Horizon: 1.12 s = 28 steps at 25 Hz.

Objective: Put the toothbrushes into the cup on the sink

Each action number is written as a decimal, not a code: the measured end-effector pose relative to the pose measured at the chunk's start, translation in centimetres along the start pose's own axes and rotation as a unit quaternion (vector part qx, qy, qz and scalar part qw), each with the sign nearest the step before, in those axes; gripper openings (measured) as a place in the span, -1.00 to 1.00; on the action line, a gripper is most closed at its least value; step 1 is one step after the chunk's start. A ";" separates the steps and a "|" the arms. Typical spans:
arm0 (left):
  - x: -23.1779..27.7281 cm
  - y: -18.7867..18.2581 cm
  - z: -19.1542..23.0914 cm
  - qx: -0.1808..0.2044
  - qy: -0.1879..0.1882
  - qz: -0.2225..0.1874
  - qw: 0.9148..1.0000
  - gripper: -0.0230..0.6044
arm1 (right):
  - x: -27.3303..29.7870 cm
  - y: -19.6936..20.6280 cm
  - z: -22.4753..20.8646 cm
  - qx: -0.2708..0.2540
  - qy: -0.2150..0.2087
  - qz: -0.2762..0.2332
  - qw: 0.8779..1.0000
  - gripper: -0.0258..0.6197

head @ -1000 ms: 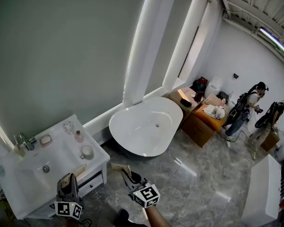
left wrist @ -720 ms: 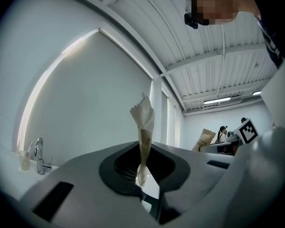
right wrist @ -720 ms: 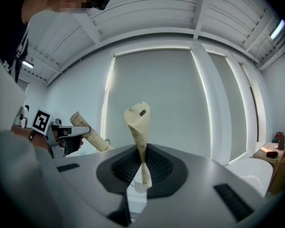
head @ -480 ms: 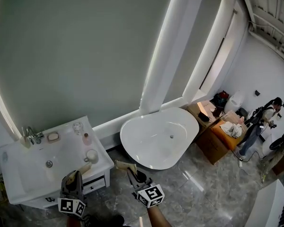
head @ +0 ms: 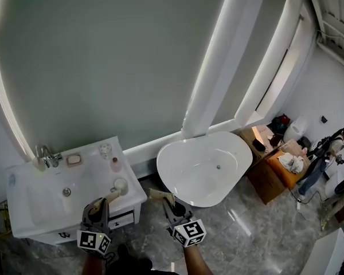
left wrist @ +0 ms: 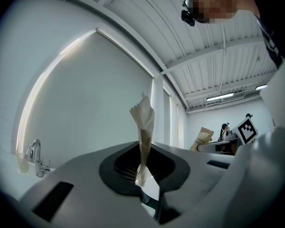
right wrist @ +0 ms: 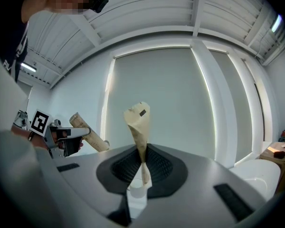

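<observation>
Clamping one wrapped toothbrush (head: 110, 197) each — left gripper (head: 101, 206), right gripper (head: 171, 209) — by the sink (head: 34, 196).

The left tan paper-wrapped toothbrush (left wrist: 143, 127) and the right tan paper-wrapped toothbrush (right wrist: 138, 127) are sheathed in matt, creased paper (crimped at the ends). The left gripper (left wrist: 141, 175) has fingers (left wrist: 76, 186) of smooth matt grey plastic, with black ribbed pads (left wrist: 125, 171). The white rectangular sink counter (head: 23, 208) and the white oval bathtub (head: 206, 168) look glossy. The small white cup (head: 120, 184) looks smooth, and the curved metal tap (head: 46, 154) is chromed and shiny. The grey veined stone floor (head: 246, 234) is polished, and the grey-green wall (head: 103, 67) is matt.
</observation>
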<state>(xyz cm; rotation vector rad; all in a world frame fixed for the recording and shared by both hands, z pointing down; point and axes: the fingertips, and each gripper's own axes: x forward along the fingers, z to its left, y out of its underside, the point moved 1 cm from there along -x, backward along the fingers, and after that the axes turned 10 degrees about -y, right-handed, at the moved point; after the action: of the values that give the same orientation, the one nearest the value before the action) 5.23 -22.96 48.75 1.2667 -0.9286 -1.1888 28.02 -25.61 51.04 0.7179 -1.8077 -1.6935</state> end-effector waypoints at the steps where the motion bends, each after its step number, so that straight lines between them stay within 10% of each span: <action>1: 0.1 0.0 0.1 0.001 -0.001 0.000 1.000 -0.79 | 0.2 0.0 0.1 -0.001 -0.003 0.002 1.000 -0.77; 15: 3.6 1.9 6.4 -0.005 -0.022 0.013 1.000 -0.79 | 8.6 1.6 1.6 -0.018 -0.031 0.035 0.999 -0.77; 28: 11.1 4.5 13.7 0.002 0.038 0.035 0.999 -0.79 | 20.3 3.5 1.9 -0.017 -0.005 0.058 0.998 -0.77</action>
<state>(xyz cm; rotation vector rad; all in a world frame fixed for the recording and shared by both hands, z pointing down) -5.39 -36.87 53.62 1.2648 -0.9133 -1.0785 12.37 -38.45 55.14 0.5800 -1.7885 -1.6512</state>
